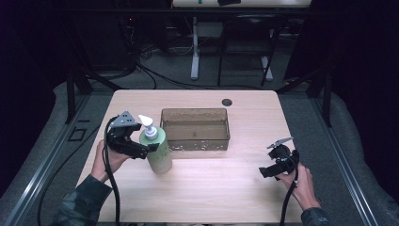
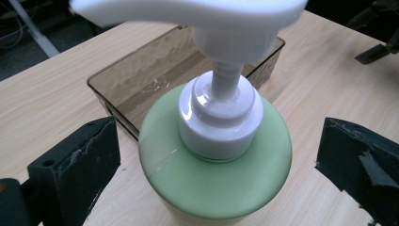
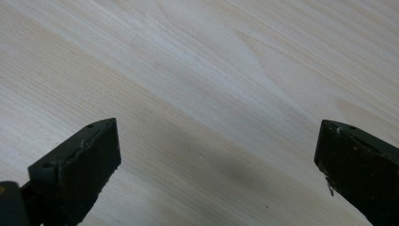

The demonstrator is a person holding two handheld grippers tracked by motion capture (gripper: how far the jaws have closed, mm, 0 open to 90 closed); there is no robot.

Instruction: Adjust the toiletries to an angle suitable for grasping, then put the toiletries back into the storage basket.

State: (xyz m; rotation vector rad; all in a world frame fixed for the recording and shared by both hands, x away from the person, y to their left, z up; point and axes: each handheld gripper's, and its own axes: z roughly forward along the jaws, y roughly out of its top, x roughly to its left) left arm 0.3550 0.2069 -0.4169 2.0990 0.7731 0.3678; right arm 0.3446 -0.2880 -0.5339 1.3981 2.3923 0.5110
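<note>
A pale green pump bottle (image 1: 159,151) with a white pump head stands upright on the wooden table (image 1: 216,193), just left of a brown see-through bin (image 1: 195,140). My left gripper (image 1: 147,149) reaches it from the left at shoulder height and is open. In the left gripper view the bottle's shoulder (image 2: 216,174) sits between the two black fingers (image 2: 80,165), with a gap of bare table on each side. My right gripper (image 1: 265,172) is open near the table's right front, with only bare wood between its fingers (image 3: 84,160).
The brown bin (image 2: 117,80) looks empty and lies lengthways at the table's middle, right behind the bottle. A dark cable hole (image 1: 227,101) sits near the far edge. Cables trail off the front edge from both grippers. Beyond the table are desk legs and floor cables.
</note>
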